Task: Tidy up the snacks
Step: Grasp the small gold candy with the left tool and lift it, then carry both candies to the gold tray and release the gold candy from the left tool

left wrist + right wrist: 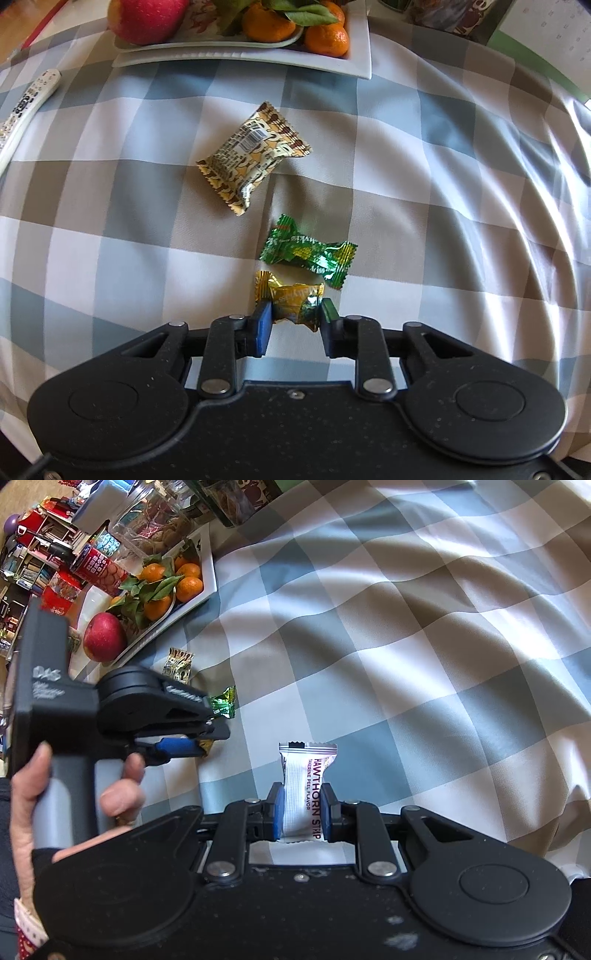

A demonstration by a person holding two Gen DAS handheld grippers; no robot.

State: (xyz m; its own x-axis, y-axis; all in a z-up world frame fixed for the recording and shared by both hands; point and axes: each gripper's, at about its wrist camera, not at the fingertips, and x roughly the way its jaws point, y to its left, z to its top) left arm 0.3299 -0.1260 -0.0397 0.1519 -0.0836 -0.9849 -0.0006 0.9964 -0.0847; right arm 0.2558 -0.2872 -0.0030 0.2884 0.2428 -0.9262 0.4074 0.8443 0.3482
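On a checked tablecloth (110, 240), the left gripper (295, 314) points straight down over a gold candy (295, 299), its jaws set at either side of the wrapper and touching its ends; whether they press firmly cannot be told from the left wrist view. Just beyond it, toward 12 o'clock, lies a green candy (308, 254), nearly touching the gold one. Farther on, toward 11 o'clock, a tan snack packet (253, 157) lies at a slant, apart from both candies. At the top edge stands a white tray (360, 55) holding an apple (146, 16) and tangerines (327, 38) with leaves. A remote (26, 107) lies at 10 o'clock near the cloth's edge.

In the right wrist view, the right gripper (301, 812) is clamped on a white hawthorn strip packet (301, 794), which stands upright between the blue pads, its crimped top toward 12 o'clock. At 9 o'clock, a hand (74, 805) grips the handle of the left gripper (207, 744), whose tips meet the gold candy (207, 744) on the cloth. The green candy (223, 701) and tan snack packet (179, 664) show behind it, toward 10 o'clock, with the tray (208, 568), apple (103, 637) and tangerines (188, 587) beyond. Jars (147, 520) and tins crowd the far corner at 11 o'clock.
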